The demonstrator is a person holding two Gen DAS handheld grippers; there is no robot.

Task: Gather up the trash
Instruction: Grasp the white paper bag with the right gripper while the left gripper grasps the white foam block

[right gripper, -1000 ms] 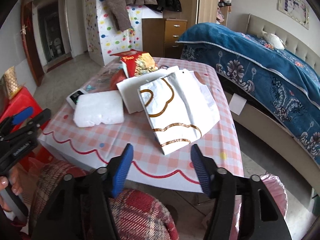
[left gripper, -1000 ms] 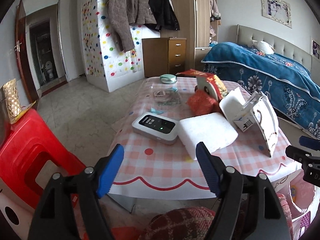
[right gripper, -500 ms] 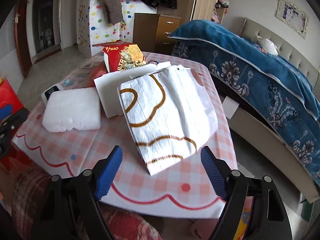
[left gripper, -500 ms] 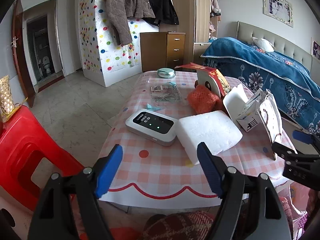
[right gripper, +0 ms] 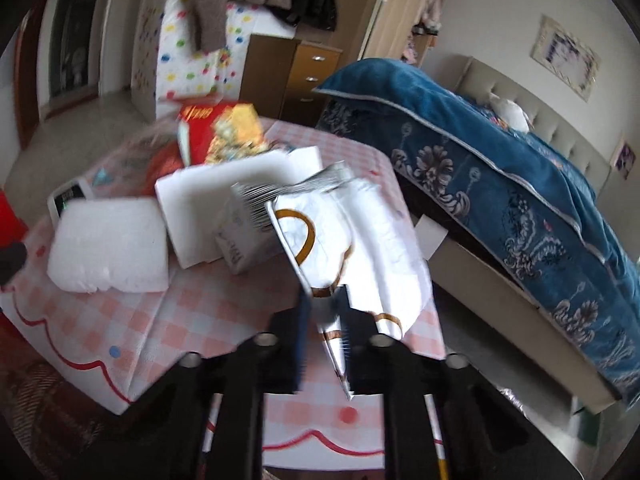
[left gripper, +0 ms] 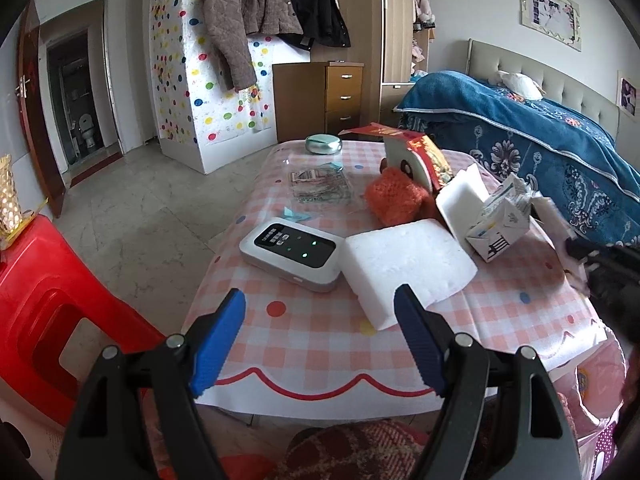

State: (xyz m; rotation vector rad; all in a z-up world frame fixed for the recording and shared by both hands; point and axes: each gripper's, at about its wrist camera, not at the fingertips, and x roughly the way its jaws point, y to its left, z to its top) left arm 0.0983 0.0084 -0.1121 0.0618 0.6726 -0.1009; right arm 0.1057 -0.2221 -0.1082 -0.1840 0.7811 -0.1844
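Trash lies on a pink checked table (left gripper: 320,340): a white foam block (left gripper: 408,264), a foam slab (left gripper: 460,196), a small torn carton (left gripper: 500,224), an orange net (left gripper: 396,200) and a red snack box (left gripper: 420,152). My left gripper (left gripper: 320,300) hangs open over the near table edge, with nothing between its fingers. In the right wrist view my right gripper (right gripper: 325,304) is closing, its jaws pinching the lower edge of a white paper bag with gold loops (right gripper: 320,240). The bag is tilted up on edge beside the carton (right gripper: 244,240). That view is blurred.
A white electronic device with lit dots (left gripper: 292,252) sits left of the foam block. A clear wrapper (left gripper: 320,184) and a round tin (left gripper: 323,144) lie farther back. A red plastic stool (left gripper: 40,312) stands left of the table, and a bed with a blue cover (left gripper: 540,140) to the right.
My right gripper's jaws have gone from wide apart to pinched on the white bag's lower edge, and the bag has tipped up from lying flat. The left gripper stays open and has barely moved.
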